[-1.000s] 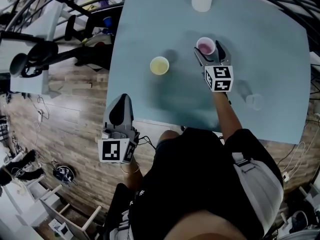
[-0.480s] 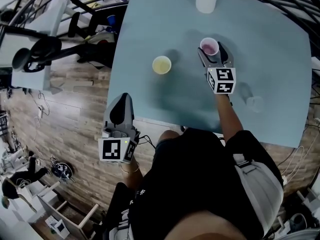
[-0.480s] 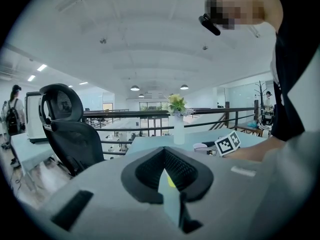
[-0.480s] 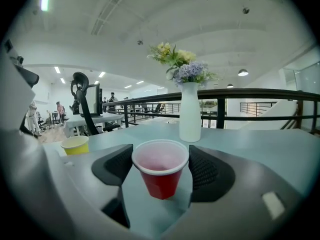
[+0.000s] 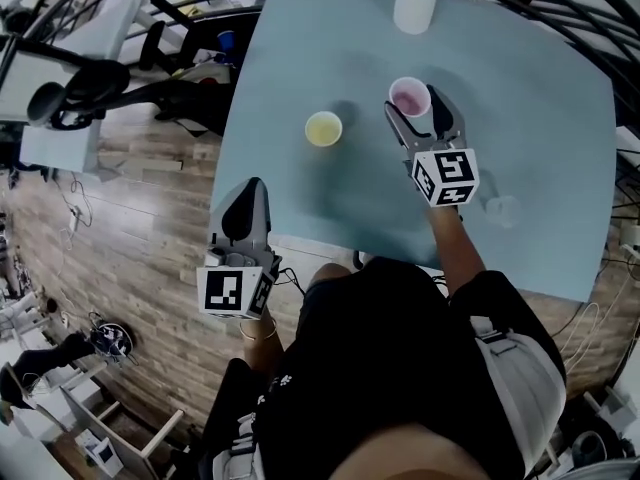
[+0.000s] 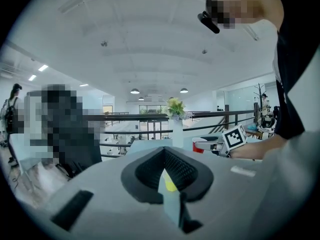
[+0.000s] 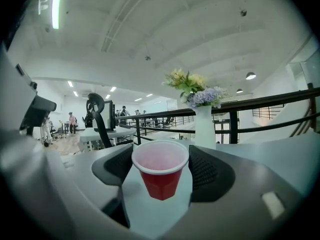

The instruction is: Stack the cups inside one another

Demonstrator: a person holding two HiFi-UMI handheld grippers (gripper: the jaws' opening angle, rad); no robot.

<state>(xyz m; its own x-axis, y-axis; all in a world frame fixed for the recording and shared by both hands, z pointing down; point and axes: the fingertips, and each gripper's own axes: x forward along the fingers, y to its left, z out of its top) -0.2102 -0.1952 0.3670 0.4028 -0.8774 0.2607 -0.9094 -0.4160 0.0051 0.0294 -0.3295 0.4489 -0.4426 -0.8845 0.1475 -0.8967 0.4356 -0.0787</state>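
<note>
A red cup (image 5: 409,96) with a pale inside is gripped at its sides by my right gripper (image 5: 416,102), held upright a little above the light blue table (image 5: 540,118). The jaws have just been closing on it. In the right gripper view the red cup (image 7: 160,171) hangs between the two dark pads of the right gripper (image 7: 161,165). A yellow cup (image 5: 323,128) stands on the table to the left. A clear cup (image 5: 503,208) stands to the right, near my forearm. My left gripper (image 5: 245,203) is shut and empty, off the table's near left edge.
A white vase (image 5: 414,3) with flowers stands at the table's far edge, beyond the red cup. Wooden floor, desks and chairs lie to the left of the table. Black railings run behind it. My body crowds the near edge.
My right gripper has risen with the red cup in it, and the cup has left the table. The left gripper has stayed where it was.
</note>
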